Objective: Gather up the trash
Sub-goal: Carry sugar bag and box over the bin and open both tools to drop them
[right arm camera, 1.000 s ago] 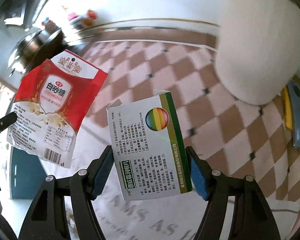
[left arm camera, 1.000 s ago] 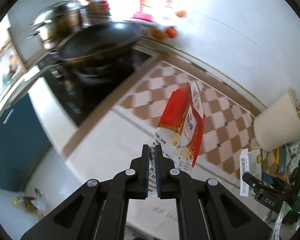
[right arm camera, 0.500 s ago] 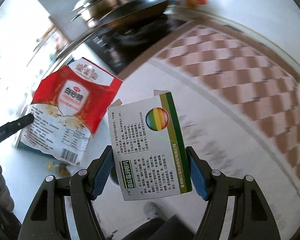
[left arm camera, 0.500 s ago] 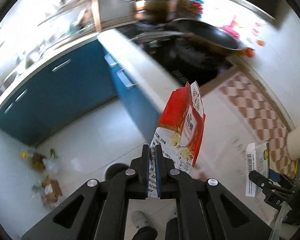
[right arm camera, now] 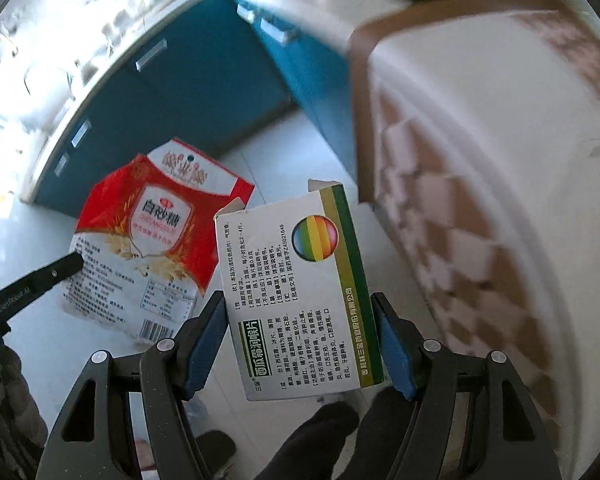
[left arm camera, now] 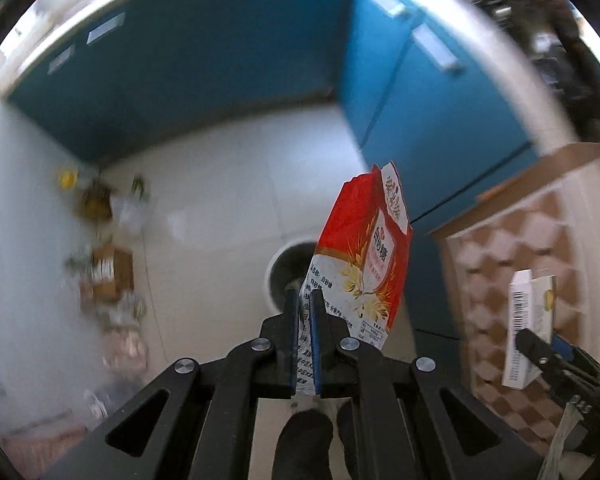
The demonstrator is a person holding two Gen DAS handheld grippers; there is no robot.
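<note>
Trash rides in both tools. The left gripper, its jaws pressed nearly together, pinches the lower edge of a red-and-white sugar bag, which stands up and leans toward the right of the left wrist view. The right gripper has its jaws spread wide and clamped on the two long sides of a white medicine box with a green stripe, its long axis running up the frame away from the tool and its top flap open.

The relation that matters for the drop: a round white-rimmed bin sits on the pale floor in the middle of the left wrist view, just beyond and slightly left of the left gripper's tips, partly hidden behind the bag. The bag's free end appears to hang past the bin's right edge, so a small shift toward the left of the frame would probably centre it over the opening. The left tool looks the nearer of the two; the bin does not show in the right wrist view.

Blue cabinets fill the top of the frame, a checkered counter edges in at the right, and loose litter lies along the left. Nothing visible blocks the way down to the bin.
</note>
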